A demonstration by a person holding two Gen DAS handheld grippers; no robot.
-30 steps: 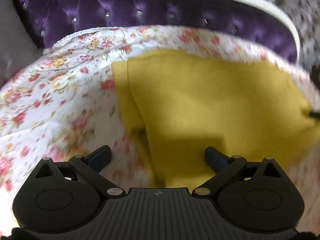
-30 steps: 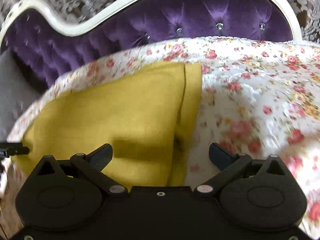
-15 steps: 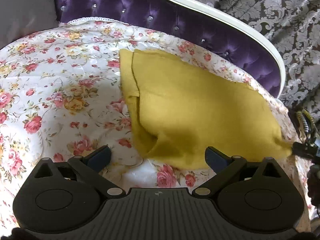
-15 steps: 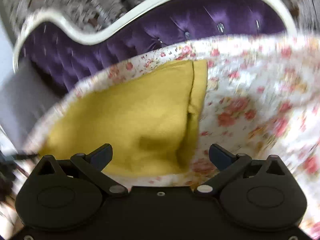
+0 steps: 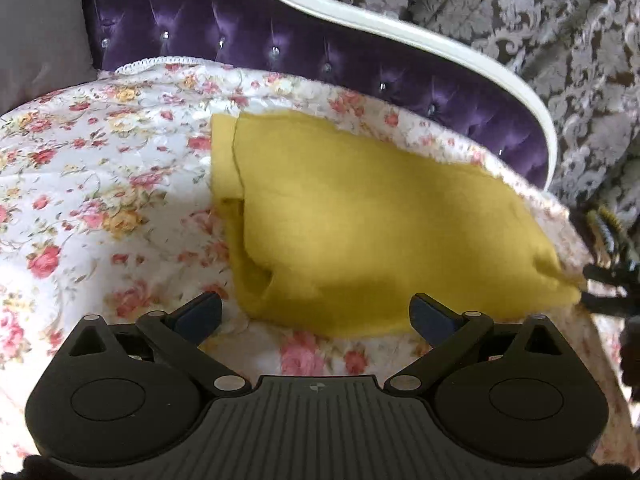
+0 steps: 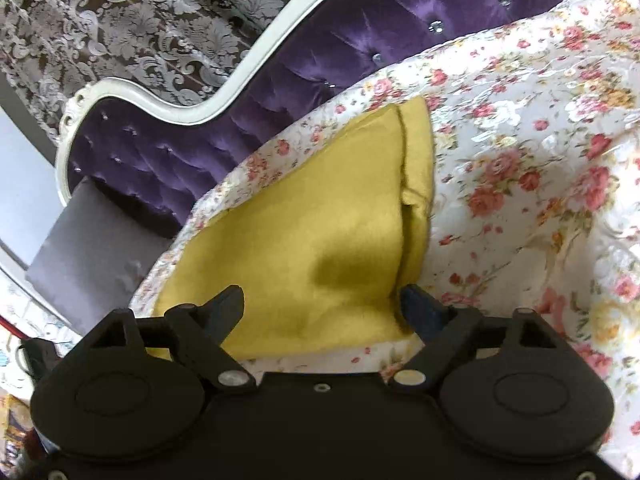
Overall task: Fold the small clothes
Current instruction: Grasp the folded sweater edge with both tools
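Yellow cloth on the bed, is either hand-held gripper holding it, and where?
Neither. The yellow cloth lies free on the floral bedspread; both the left hand-held gripper and right hand-held gripper are open.

Folded garment (image 5: 384, 224) laid on bedspread (image 5: 100, 184), headboard (image 5: 280, 36) behind it, curtain (image 5: 560, 40) behind headboard, cushion (image 5: 36, 28) at headboard's left.

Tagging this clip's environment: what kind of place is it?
Most likely a home bedroom. A floral bedspread covers what looks like a bed, with a tufted purple headboard in a white frame behind it, and damask wallpaper. A yellow garment lies on the bedspread.
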